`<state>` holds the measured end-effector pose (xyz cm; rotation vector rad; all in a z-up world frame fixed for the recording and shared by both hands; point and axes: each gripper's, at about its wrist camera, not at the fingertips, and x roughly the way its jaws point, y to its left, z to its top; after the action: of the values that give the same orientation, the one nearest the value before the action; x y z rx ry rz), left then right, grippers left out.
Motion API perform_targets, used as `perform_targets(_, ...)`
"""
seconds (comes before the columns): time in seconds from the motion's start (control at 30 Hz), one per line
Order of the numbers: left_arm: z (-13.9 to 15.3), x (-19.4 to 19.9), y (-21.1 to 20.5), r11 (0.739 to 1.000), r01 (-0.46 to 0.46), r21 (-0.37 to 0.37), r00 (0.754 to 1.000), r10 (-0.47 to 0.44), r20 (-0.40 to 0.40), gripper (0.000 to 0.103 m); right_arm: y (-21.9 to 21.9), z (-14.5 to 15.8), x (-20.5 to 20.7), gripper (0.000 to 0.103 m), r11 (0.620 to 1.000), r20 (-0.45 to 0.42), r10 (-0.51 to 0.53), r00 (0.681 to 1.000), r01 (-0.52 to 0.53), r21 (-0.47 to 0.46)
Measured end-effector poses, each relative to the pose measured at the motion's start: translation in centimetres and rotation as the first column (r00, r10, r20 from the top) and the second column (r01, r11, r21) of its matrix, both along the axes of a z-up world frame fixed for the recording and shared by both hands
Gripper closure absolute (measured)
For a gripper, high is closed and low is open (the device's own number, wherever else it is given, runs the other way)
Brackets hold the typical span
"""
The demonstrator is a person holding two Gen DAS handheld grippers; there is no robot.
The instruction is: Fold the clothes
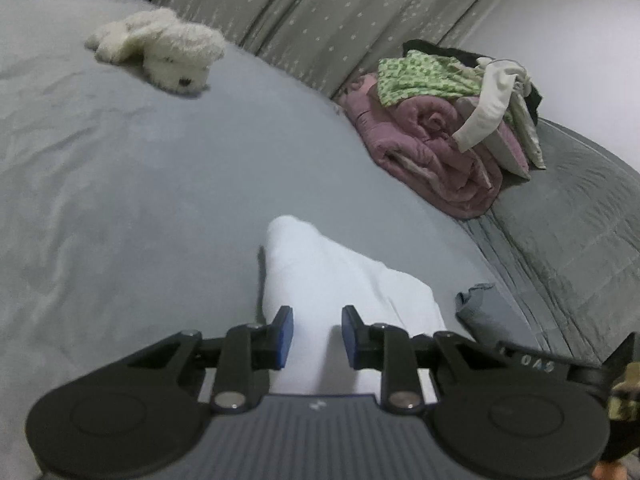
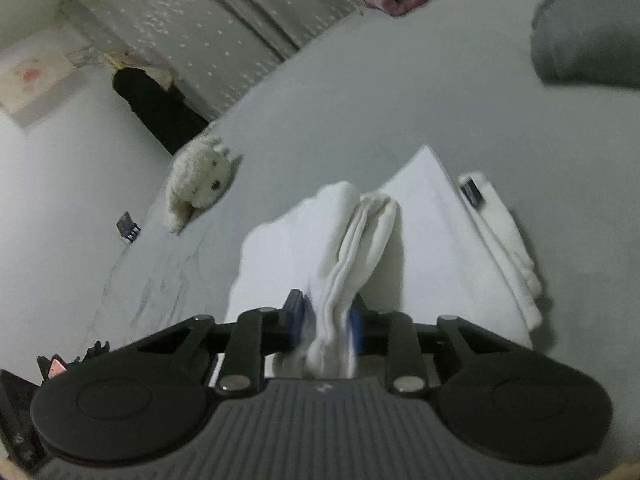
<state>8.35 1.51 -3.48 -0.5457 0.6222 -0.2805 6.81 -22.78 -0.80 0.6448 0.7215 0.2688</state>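
White garment [image 2: 432, 248] lies partly folded flat on grey bed sheet [image 1: 140, 200]. Right hand-held gripper [image 2: 326, 320] clamped tight on a bunched fold of the same white cloth [image 2: 360, 232], blue pads pressing it from both sides, fold lifted above the flat part. Left hand-held gripper [image 1: 317, 338] held over the garment [image 1: 340, 280], blue pads apart with a clear gap, nothing between them. White strip with a dark label [image 2: 472, 194] lies along the garment's right edge in right wrist view. White plush dog [image 1: 160, 48] on the sheet, well apart from the garment, near the grey patterned headboard [image 1: 320, 12]. Pile of clothes [image 1: 440, 120], pink, green print and cream pieces, sits at the far right of the bed by a darker grey quilt [image 1: 580, 220]
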Motion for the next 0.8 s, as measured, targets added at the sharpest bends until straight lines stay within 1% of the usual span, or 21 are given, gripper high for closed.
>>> perform_targets(0.13, 0.3, -0.3, 0.2, 1.000, -0.009, -0.019, 0.998, 0.010, 0.056, 0.077, 0.0, 1.1, -0.1, 0.079, 1.000, 0.080, 0.004, 0.997, -0.002, -0.023)
perform_targets(0.23, 0.2, -0.3, 0.2, 0.999, -0.017, -0.040, 0.998, 0.019, 0.066, 0.077, 0.2, 1.7, 0.0, 0.080, 1.000, 0.127, 0.002, 0.992, 0.002, -0.029)
perform_targets(0.4, 0.0, -0.7, -0.8, 0.999, -0.010, -0.036, 0.997, 0.013, 0.081, 0.077, 0.2, 2.1, 0.5, 0.080, 0.999, 0.154, -0.018, 0.988, 0.023, -0.032)
perform_targets(0.6, 0.4, -1.3, -2.9, 0.999, 0.042, 0.032, 0.993, -0.045, 0.110, 0.077, -0.7, 2.3, 0.5, 0.080, 0.998, 0.160, -0.040, 0.986, 0.046, -0.033)
perform_targets(0.77, 0.9, -1.3, -4.3, 0.993, 0.067, 0.098, 0.987, -0.080, 0.136, 0.077, -1.7, 2.3, 0.3, 0.080, 0.998, 0.162, -0.059, 0.985, 0.063, -0.021)
perform_targets(0.8, 0.9, -1.2, -4.5, 0.992, 0.072, 0.102, 0.987, -0.085, 0.137, 0.077, -1.8, 2.2, 0.4, 0.080, 0.998, 0.161, -0.061, 0.985, 0.065, -0.019)
